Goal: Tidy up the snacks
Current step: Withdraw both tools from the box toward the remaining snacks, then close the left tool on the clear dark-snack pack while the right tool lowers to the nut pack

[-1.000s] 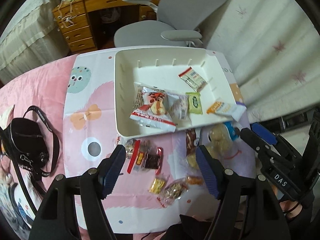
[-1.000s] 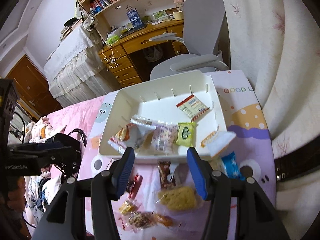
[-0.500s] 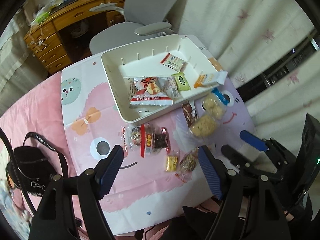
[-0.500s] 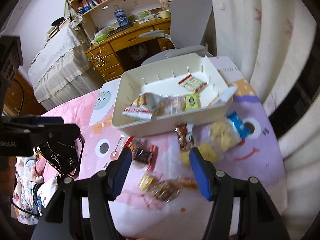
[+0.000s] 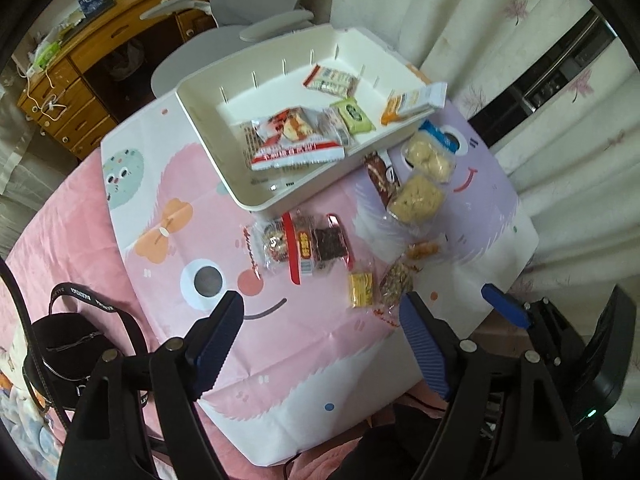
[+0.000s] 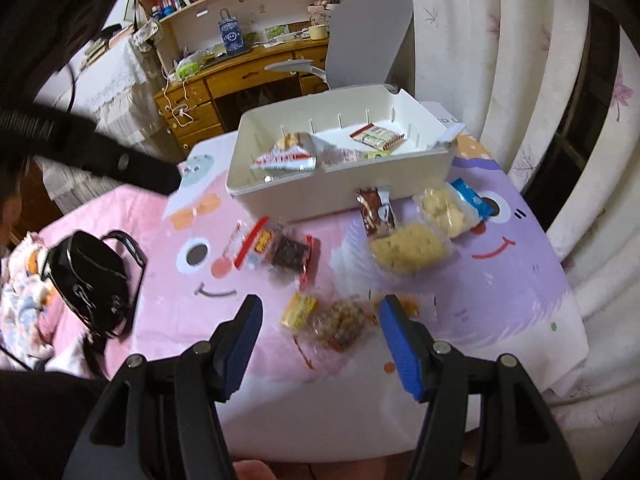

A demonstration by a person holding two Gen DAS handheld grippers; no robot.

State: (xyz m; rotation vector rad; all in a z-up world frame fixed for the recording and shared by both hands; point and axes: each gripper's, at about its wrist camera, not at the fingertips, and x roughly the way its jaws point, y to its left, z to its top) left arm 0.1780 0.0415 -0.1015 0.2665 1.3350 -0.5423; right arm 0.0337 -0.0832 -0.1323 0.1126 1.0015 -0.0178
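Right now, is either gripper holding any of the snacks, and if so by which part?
Nothing is held. The left gripper, its jaws opening, and the right gripper are both empty above the loose snacks on the mat.

Bin (image 5: 236,184) sits at the mat's (image 5: 168,184) far side, packets (image 5: 296,140) inside, one packet (image 5: 414,102) lying across its right rim. Loose snacks (image 5: 308,246) lie on the mat just before the bin, cakes (image 5: 418,196) to their right. Bag (image 5: 68,344) lies left, off the mat.
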